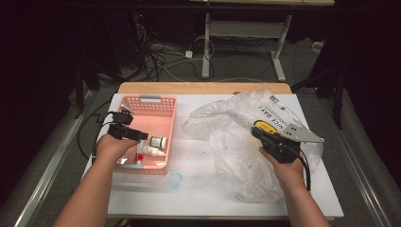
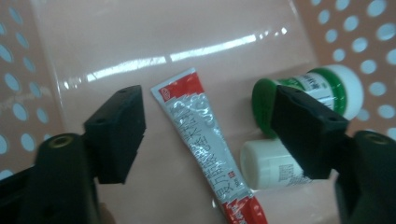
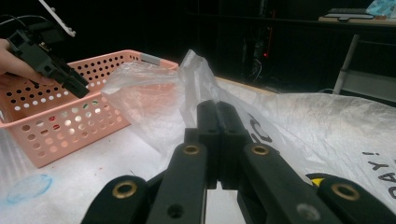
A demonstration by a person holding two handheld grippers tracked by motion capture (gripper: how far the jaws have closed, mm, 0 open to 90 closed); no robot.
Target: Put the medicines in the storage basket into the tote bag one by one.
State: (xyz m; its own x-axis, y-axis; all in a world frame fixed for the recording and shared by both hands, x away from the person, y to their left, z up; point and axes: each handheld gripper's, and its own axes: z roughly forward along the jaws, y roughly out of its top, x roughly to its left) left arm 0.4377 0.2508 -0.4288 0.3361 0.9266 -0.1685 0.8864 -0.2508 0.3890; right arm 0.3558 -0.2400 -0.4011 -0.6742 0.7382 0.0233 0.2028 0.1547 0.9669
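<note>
Picking the tube from the basket

Your left tool (image 2: 205, 135), jaws spread, straddles the tube (image 2: 205, 144) on the basket (image 1: 166, 124) floor; centre, then squeeze. Your right tool (image 3: 218, 140) pinches the bag (image 3: 154, 98) beside the basket.

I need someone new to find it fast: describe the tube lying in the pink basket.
Start at the pink basket on the left side of the white table. On its floor, between the open left gripper's jaws, lies the tube. It is flat, silver with red ends, unlike the round green-capped jar and white bottle beside it.
</note>
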